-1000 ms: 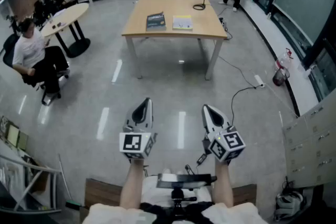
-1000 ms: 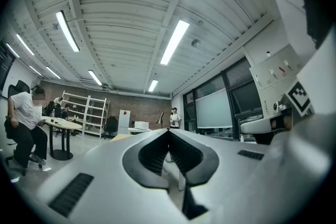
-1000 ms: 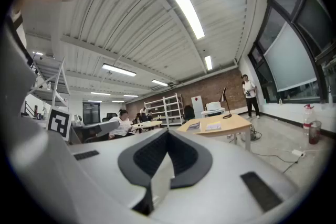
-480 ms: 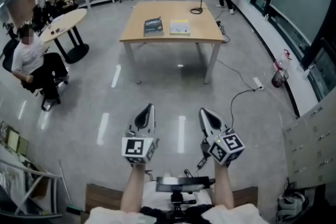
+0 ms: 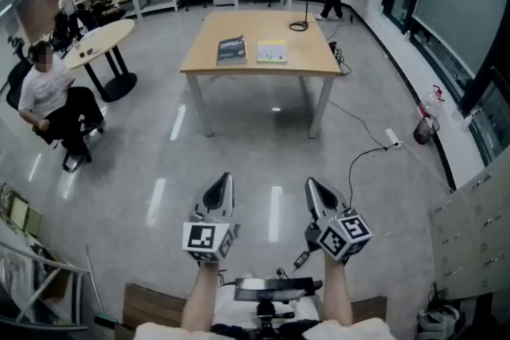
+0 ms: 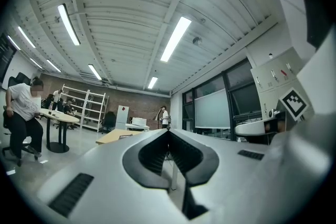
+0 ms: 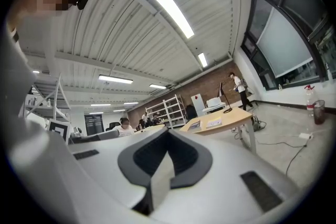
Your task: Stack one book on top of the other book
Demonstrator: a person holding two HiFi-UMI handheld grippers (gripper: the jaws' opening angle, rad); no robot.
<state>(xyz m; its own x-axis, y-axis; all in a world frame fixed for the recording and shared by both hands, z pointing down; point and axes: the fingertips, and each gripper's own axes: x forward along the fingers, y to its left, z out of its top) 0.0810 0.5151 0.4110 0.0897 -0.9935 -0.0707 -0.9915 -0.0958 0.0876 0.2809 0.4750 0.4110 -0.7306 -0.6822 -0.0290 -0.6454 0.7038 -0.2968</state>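
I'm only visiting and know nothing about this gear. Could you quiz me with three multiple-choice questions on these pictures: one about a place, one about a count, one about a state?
1. Where do the dark book and the yellow book lie?
A. On the floor
B. Side by side on the wooden table
C. On a shelf

2. How many books are on that table?
A. One
B. Two
C. Four

3. How do the left gripper and the right gripper stand?
A. Both open
B. Each shut on a book
C. Both shut and empty

Answers:
1 B: the head view shows them flat next to each other on the tabletop.
2 B: only those two books are there.
3 C: each gripper view shows its jaws together with nothing between them.
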